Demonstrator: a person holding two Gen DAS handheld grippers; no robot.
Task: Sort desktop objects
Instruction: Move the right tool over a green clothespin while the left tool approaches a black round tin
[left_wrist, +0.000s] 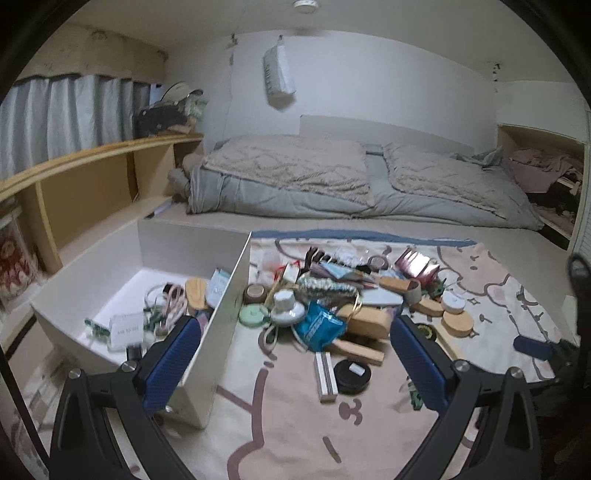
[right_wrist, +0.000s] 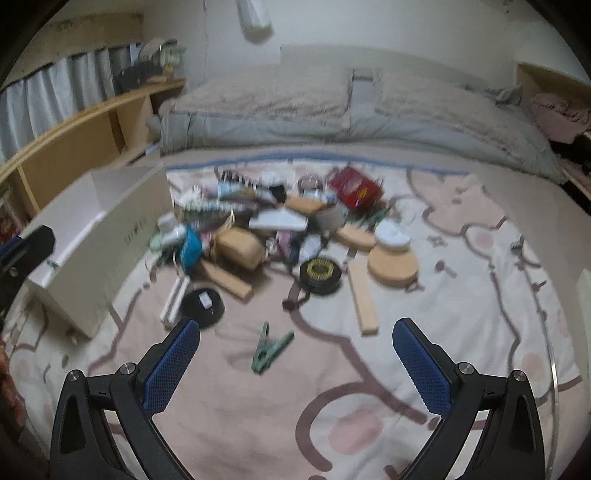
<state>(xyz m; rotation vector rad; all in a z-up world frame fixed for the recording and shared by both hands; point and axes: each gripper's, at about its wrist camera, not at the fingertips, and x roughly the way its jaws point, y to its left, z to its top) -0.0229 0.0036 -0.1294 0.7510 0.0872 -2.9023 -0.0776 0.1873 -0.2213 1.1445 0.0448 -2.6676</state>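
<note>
Two grippers show, one per view, both spread wide with nothing between the blue pads: the left gripper (left_wrist: 295, 354) hangs at the bottom of its frame, over the near wall of the box (left_wrist: 225, 317), and the right gripper (right_wrist: 295, 354) at the bottom of its frame, above the blanket (right_wrist: 461, 295).

One white box stands left of centre, open-topped, with several small things already inside: a white card, cables, a wooden piece. One pile (left_wrist: 332, 291) of clutter lies mid-frame on the blanket, just right of the box.

Counted around its edge: two round wooden lids (right_wrist: 393, 264), two black round tins (right_wrist: 319, 275), one green clip (right_wrist: 271, 347) lying apart nearest the right gripper, one blue pouch (left_wrist: 319, 325), one red packet (right_wrist: 354, 188), two wooden sticks (right_wrist: 364, 302). The rest is too blurred to count.
</note>
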